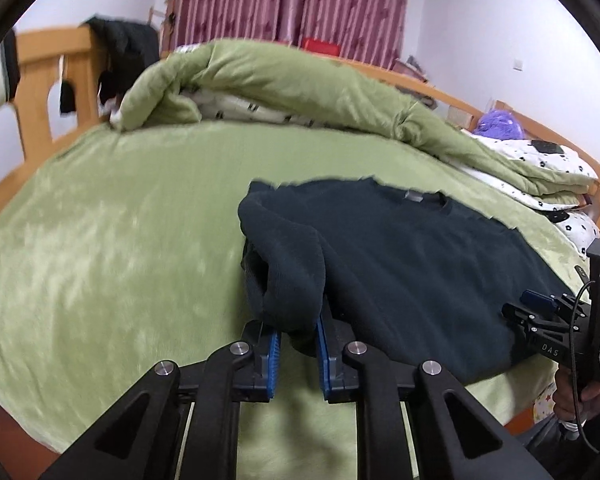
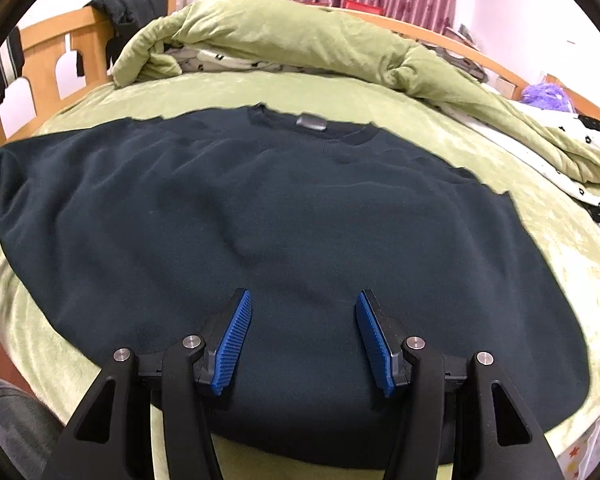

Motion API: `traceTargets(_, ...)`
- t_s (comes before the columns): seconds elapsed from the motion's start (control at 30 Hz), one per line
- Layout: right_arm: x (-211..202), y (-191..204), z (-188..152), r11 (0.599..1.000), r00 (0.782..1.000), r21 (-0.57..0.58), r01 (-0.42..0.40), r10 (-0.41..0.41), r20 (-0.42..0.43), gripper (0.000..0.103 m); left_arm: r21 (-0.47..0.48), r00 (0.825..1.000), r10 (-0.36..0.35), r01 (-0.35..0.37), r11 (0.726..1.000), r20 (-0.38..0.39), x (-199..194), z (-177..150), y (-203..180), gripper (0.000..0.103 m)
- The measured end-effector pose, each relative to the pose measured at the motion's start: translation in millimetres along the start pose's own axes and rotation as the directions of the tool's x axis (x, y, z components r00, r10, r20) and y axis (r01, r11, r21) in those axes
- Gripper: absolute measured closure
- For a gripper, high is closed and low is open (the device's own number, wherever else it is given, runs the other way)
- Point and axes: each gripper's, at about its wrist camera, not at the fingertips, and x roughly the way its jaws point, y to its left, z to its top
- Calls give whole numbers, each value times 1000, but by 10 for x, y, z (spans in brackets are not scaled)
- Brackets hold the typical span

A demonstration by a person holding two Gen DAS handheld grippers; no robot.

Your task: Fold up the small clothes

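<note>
A dark teal sweater (image 2: 280, 208) lies flat on the green bed sheet (image 1: 120, 240), its neck label pointing away from me. In the left wrist view its left sleeve (image 1: 292, 272) is folded up off the bed and over the sweater's side. My left gripper (image 1: 298, 336) is shut on the sleeve's cuff, the blue pads pressing it from both sides. My right gripper (image 2: 304, 300) is open just above the lower part of the sweater, with nothing between its pads. It also shows at the right edge of the left wrist view as the right gripper (image 1: 518, 314), held by a hand (image 1: 580, 396).
A rumpled green duvet (image 1: 260, 80) with a white patterned lining is piled along the far side of the bed. The wooden bed frame (image 1: 32, 64) has dark clothes hung on it. A purple plush (image 1: 498, 124) sits at the far right. Pink curtains hang behind.
</note>
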Motion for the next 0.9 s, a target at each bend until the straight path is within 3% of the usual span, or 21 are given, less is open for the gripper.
traceTargets(0.27, -352, -702, 107, 997, 997, 68, 45, -49, 57, 50, 100, 997, -37, 29, 995, 75, -229, 432, -677, 90)
traceTargets(0.47, -666, -1241, 188, 991, 988, 89, 99, -109, 112, 50, 160, 992, -98, 84, 984, 83, -232, 575, -1295, 90)
traceTargets(0.9, -1047, -2187, -178, 964, 974, 187, 191, -210, 88, 50, 280, 977, -210, 198, 939, 16, 55, 450, -2475, 91)
